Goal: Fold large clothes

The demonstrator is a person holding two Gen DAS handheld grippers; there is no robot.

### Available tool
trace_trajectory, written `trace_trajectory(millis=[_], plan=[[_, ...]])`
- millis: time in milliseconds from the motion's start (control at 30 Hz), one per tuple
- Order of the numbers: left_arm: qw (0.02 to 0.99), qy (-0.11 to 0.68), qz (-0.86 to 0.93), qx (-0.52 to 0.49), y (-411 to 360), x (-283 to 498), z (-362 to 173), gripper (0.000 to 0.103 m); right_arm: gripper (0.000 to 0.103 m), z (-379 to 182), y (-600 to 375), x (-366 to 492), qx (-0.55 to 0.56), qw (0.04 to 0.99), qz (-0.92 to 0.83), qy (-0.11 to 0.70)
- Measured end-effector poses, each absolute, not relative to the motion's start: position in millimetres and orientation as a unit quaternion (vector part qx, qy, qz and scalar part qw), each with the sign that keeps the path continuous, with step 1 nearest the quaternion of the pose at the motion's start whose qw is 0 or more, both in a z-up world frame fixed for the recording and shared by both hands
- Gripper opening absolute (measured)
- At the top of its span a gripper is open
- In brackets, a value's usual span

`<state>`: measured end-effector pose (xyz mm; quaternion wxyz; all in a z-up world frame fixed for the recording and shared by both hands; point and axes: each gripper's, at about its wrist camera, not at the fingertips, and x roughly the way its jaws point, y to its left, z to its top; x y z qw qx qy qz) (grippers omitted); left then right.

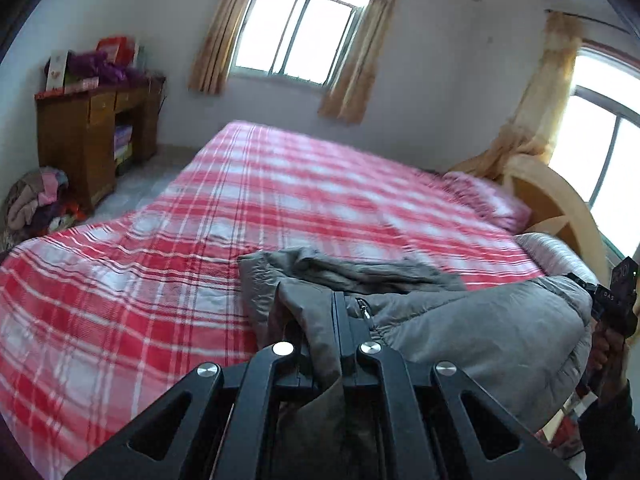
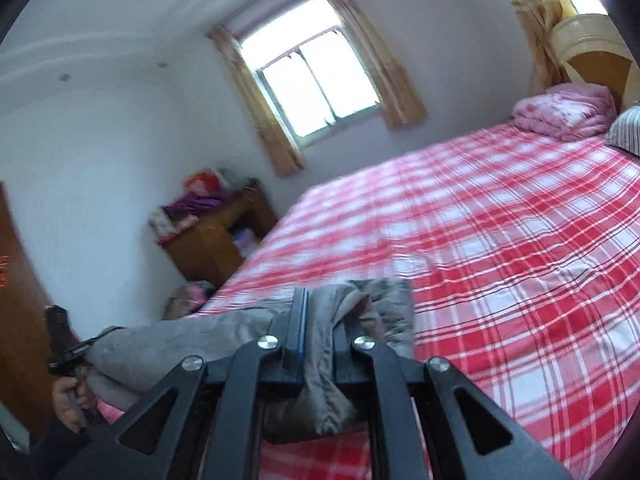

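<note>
A grey padded jacket (image 1: 460,328) hangs between my two grippers above the near edge of the bed, its far part bunched on the red plaid sheet (image 1: 160,280). My left gripper (image 1: 324,320) is shut on a fold of the jacket beside the zipper (image 1: 365,312). In the right wrist view my right gripper (image 2: 320,320) is shut on another fold of the jacket (image 2: 160,344). Each gripper shows in the other's view, held by a hand: the right gripper (image 1: 580,282) at the far right, the left gripper (image 2: 100,336) at the lower left.
The bed fills most of both views. A pink folded quilt (image 2: 564,112) and a striped pillow (image 2: 628,128) lie by the wooden headboard (image 1: 560,200). A wooden desk (image 1: 92,136) stands by the far wall, with a heap of clothes (image 1: 36,204) on the floor.
</note>
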<state>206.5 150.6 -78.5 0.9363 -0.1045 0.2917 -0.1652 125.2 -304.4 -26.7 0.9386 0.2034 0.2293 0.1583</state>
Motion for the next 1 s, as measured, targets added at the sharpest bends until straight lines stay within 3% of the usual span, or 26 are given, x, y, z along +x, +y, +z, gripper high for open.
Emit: trace_trajectory(millis=[333,400,433,467,500,533,733,1000], plan=[[0.940,0.326,-0.070,-0.073,136,305,-120,0.019,0.010,-90,-302,265,0.211,0.928,0.093,0.294],[0.942,0.318,-0.061,-0.087,140,309,-117,0.025,0.016,-98,-307,274,0.213,0.928,0.089,0.294],[0.947,0.306,-0.042,-0.084,142,312,-113,0.040,0.029,-100,-309,277,0.213,0.927,0.084,0.295],[0.953,0.292,-0.018,-0.078,143,311,-110,0.054,0.063,-101,-311,282,0.218,0.926,0.075,0.298],[0.960,0.270,0.007,-0.071,145,308,-104,0.082,0.083,-103,-313,286,0.222,0.926,0.068,0.298],[0.965,0.252,0.017,-0.069,146,305,-99,0.091,0.089,-102,-318,287,0.230,0.930,0.051,0.283],[0.980,0.183,0.030,-0.074,133,283,-80,0.091,0.087,-92,-313,291,0.193,0.943,-0.017,0.269],[0.974,0.215,0.019,0.071,23,317,-113,0.091,0.085,-85,-202,299,0.061,0.952,0.018,0.299]])
